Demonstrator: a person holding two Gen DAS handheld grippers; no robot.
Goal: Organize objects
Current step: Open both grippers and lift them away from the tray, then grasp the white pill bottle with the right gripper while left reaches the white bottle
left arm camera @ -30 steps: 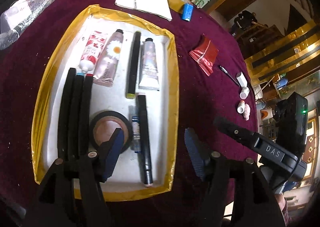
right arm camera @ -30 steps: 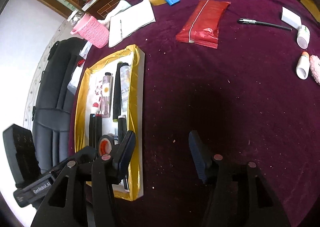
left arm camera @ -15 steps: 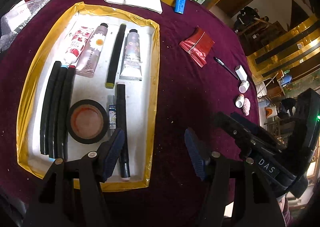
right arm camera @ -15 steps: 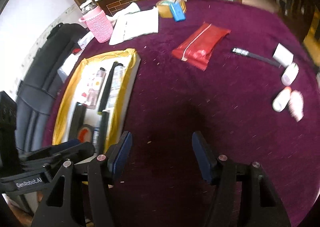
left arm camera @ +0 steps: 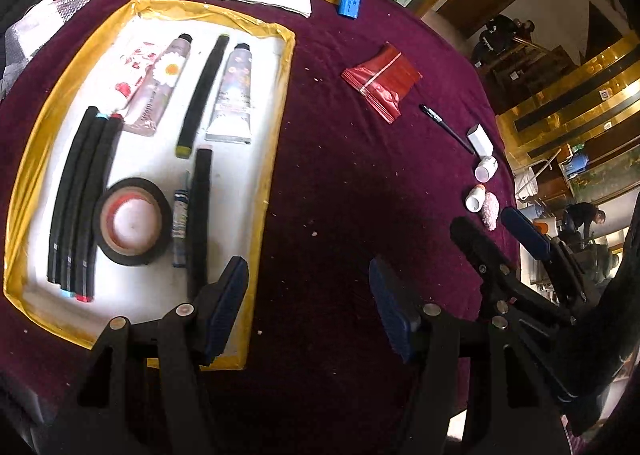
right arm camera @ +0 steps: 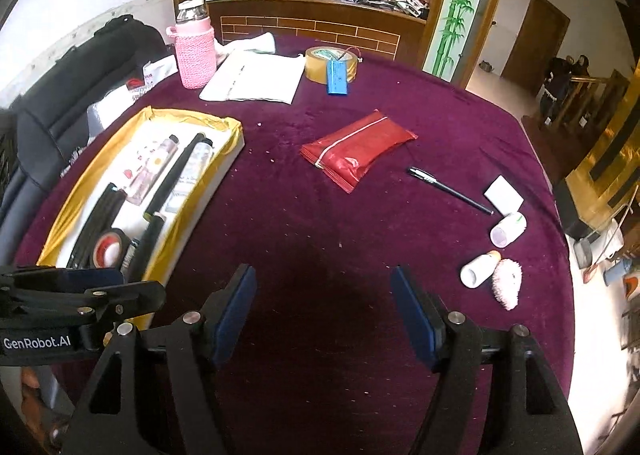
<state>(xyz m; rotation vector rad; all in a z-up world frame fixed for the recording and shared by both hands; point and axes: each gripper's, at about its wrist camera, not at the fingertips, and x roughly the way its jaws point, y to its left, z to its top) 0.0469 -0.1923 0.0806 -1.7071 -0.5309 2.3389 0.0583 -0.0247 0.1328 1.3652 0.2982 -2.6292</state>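
A purple-clothed table (right arm camera: 320, 215) carries a gold-rimmed tray (left arm camera: 276, 103) of tubes and markers; a red pouch (right arm camera: 356, 151) and pen (right arm camera: 448, 189) lie apart on the cloth — the left gripper (left arm camera: 308, 303) spread, the right gripper (right arm camera: 324, 311) just widening, both empty.

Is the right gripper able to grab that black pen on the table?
Probably yes. The right gripper is open and empty, and only bare purple cloth lies between it and the black pen.
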